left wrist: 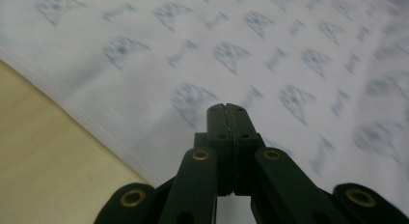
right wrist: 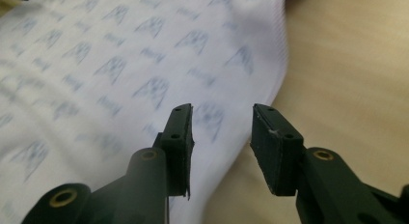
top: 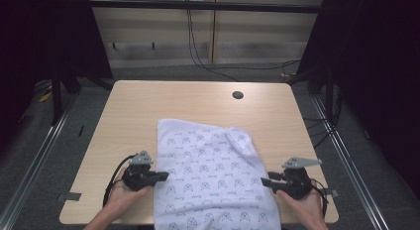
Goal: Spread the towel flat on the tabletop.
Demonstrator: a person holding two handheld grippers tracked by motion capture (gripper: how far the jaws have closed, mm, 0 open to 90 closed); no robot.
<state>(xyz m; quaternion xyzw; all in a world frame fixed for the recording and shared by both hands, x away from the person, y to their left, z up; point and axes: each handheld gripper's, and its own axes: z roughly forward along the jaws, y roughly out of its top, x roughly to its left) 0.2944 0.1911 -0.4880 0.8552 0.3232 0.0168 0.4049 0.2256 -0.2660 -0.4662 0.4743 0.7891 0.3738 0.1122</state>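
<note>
My left gripper has its fingers pressed together over the white patterned cloth, holding nothing. My right gripper stands half open, empty, straddling the cloth's edge, likely to grab it. The cloth lies flat on the table, between them.

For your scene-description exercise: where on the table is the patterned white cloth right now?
In the high view the patterned white cloth lies on the near middle of the wooden table, between the left gripper and right gripper, its near edge overhanging the table's front.
</note>
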